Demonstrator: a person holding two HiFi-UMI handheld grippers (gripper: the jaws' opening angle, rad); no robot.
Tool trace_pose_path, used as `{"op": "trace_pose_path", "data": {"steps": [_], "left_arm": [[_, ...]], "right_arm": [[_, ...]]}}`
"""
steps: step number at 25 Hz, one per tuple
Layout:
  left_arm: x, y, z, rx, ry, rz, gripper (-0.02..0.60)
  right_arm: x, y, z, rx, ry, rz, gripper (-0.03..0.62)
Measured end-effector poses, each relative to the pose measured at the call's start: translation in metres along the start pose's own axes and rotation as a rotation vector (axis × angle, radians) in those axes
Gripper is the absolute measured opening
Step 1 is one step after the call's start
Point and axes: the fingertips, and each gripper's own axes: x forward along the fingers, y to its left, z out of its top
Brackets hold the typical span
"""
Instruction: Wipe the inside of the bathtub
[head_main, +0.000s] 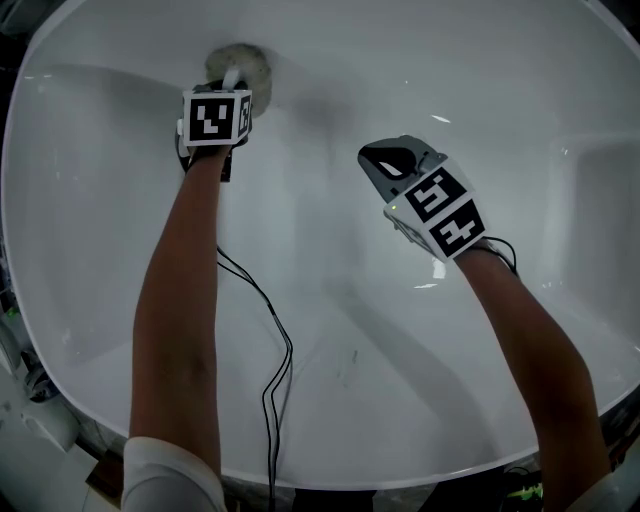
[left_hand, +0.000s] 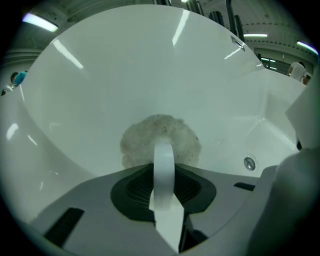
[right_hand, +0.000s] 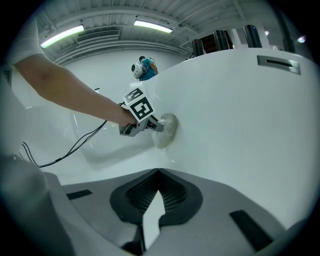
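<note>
**Left claw (left_hand: 163, 174) pins scrub pad (left_hand: 142, 142) to the bathtub (left_hand: 125, 65) wall**

Left claw is clenched on the pad's white strap (left_hand: 163, 157). In the left gripper view the strap rises as a narrow loop out from between the closed jaws and runs up to the pad. The pad is round, pale and speckled grey, and its flat face lies against the white inner wall of the tub. In the head view it sits high on the far wall, toward the left, just past the marker cube of the left claw. The right gripper view shows it from the side, pressed to the sloping wall with the left claw right behind it.

The right claw (right_hand: 159, 172) is clenched too, but on nothing. Its two dark pads meet at a point and only bare tub wall lies beyond them. In the head view it hangs over the middle of the basin, well apart from the pad and to the right of the left claw, and it touches no surface that can be seen.

Both forearms reach down into the tub from the near rim. A thin black cable (head_main: 272, 340) trails from the left claw along the tub floor and over the near edge. A small round metal fitting (left_hand: 249, 163) is set in the wall to the right of the pad.
</note>
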Motion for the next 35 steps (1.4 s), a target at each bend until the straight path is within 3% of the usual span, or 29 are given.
{"op": "trace_pose_path", "data": {"steps": [3,16,23,32,35], "left_arm": [[-0.002,0.007,-0.003,0.003,0.013,0.009,0.098],[-0.031,0.142,-0.006,-0.127,0.01,0.162,0.098],[-0.058,0.132,-0.016,-0.176,0.014,0.147,0.098],[-0.118,0.112,-0.034,-0.223,0.015,0.109,0.098],[-0.141,0.089,-0.032,-0.242,-0.013,0.05,0.098]], "right_arm": [[-0.001,-0.002,-0.004,0.002,0.011,0.008,0.02],[0.023,0.002,0.019,0.019,0.01,-0.002,0.02],[-0.001,0.011,0.032,0.002,0.016,-0.011,0.02],[-0.042,0.032,0.055,0.111,-0.016,-0.045,0.02],[-0.06,0.038,0.062,0.167,-0.034,-0.059,0.02]]}}
